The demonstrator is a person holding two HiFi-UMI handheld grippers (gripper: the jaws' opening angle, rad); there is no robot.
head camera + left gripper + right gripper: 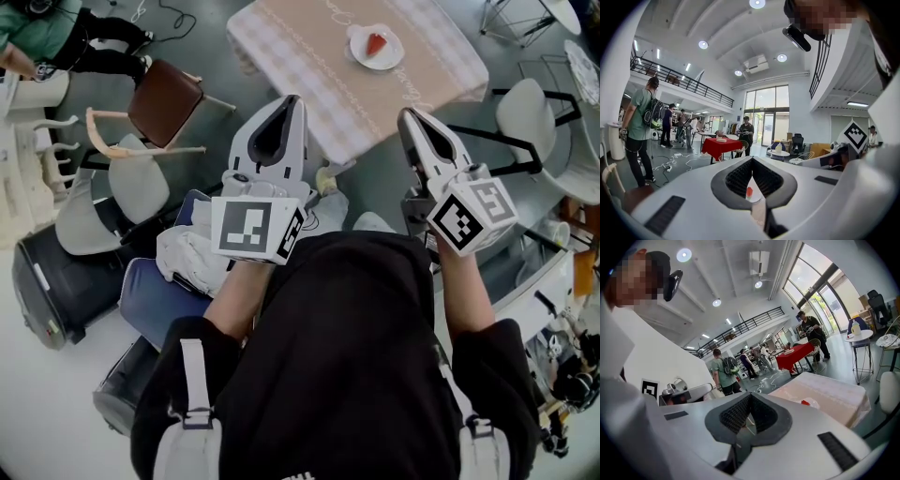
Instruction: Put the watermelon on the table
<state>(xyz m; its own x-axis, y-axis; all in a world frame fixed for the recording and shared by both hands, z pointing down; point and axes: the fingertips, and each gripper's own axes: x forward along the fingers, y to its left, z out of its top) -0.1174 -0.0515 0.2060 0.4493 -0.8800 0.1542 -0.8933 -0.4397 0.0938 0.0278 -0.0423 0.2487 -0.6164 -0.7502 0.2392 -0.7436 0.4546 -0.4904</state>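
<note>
Red watermelon (376, 43), white plate (395, 58), pale pink checked tablecloth (300, 47), brown chair seat (165, 101)

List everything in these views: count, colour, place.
table: one, pale checked cloth, ahead of the grippers
plate: one, white, on that table
watermelon slice: one, red, on the plate
brown chair: one, left of the table
white chair: one, right of the table
red-cloth table: one, far across the hall
person in a green shirt: one, standing at the left of the left gripper view; others further back
left gripper: one, white, jaws shut, empty
right gripper: one, white, jaws shut, empty
</note>
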